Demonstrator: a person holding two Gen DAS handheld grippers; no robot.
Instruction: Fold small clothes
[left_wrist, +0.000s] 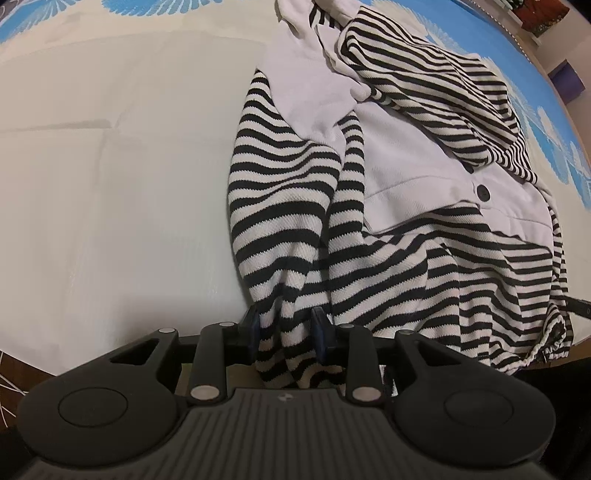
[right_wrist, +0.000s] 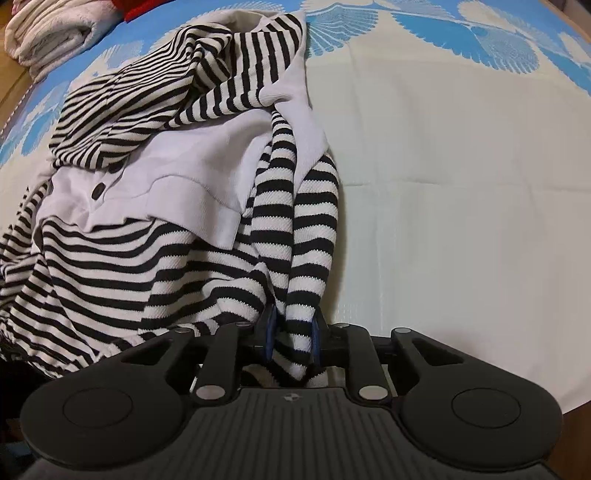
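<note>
1. Left wrist view: a black-and-white striped knit garment with plain white panels (left_wrist: 388, 192) lies crumpled on a cream bedsheet with a blue fan-shaped print along its edges (left_wrist: 110, 166). The garment fills the right half of the view, and bare cream sheet spreads to its left.
2. A single dark round button (left_wrist: 482, 192) sits on a white panel near the garment's middle. A rumpled striped fold lies just beyond the button.
3. The left gripper (left_wrist: 286, 334), black with blue fingertip pads (left_wrist: 320, 332), is clamped on a bunched striped edge at the garment's near end. The cloth passes between the two fingers and hangs down behind them.
4. Right wrist view: the same garment (right_wrist: 166, 206) now fills the left half, with bare cream sheet (right_wrist: 461, 184) to its right.
5. The dark button (right_wrist: 98, 191) shows on the white panel, left of the garment's middle.
6. The right gripper (right_wrist: 293, 338) pinches a narrow striped strip at the garment's near end. The strip runs taut from the fingers up toward the white panel.
7. Beyond the garment's far left corner lies a stack of folded pale towels (right_wrist: 48, 33), with a sliver of red cloth (right_wrist: 142, 7) beside it.
</note>
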